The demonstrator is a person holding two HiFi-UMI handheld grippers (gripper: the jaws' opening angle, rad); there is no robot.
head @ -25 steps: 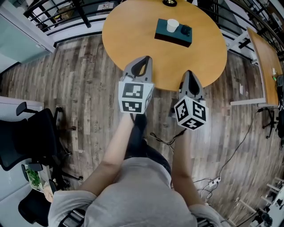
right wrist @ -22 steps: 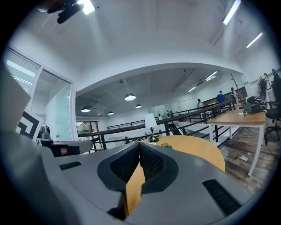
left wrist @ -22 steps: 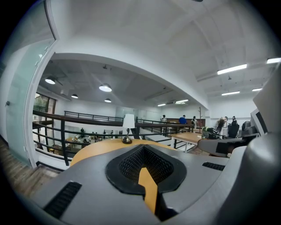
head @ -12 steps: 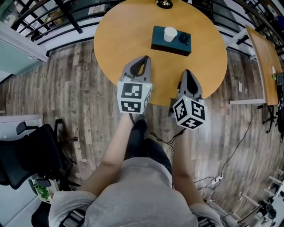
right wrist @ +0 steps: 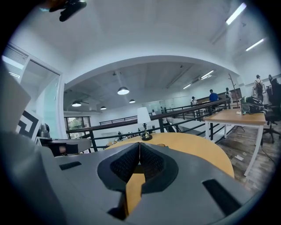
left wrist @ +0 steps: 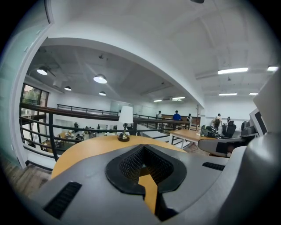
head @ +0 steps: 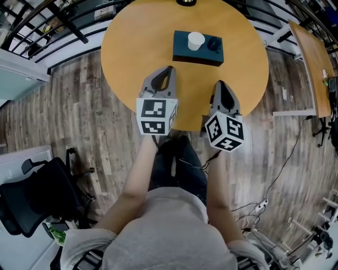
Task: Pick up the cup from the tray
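A white cup [head: 196, 40] stands upright on a dark tray [head: 182, 50] on the far half of a round wooden table [head: 134, 45]. A small dark object [head: 214, 45] lies on the tray right of the cup. My left gripper [head: 169, 69] is over the table's near part, short of the tray and to its left, jaws shut and empty. My right gripper [head: 219, 83] hangs over the near edge, below the tray's right end, also shut and empty. In the left gripper view [left wrist: 143, 146] and the right gripper view [right wrist: 139, 143] the jaws hide the tray and cup.
A small table lamp [left wrist: 124, 125] stands at the table's far edge, its base [head: 186, 1] just in the head view. A black railing [head: 47, 23] runs behind the table. Another wooden table [head: 311, 58] is at the right, an office chair [head: 31, 195] at lower left, cables [head: 285, 163] on the floor.
The person has stepped toward the table. Both grippers have moved forward from its near edge to over its top, and the tray and cup now lie closer to them.
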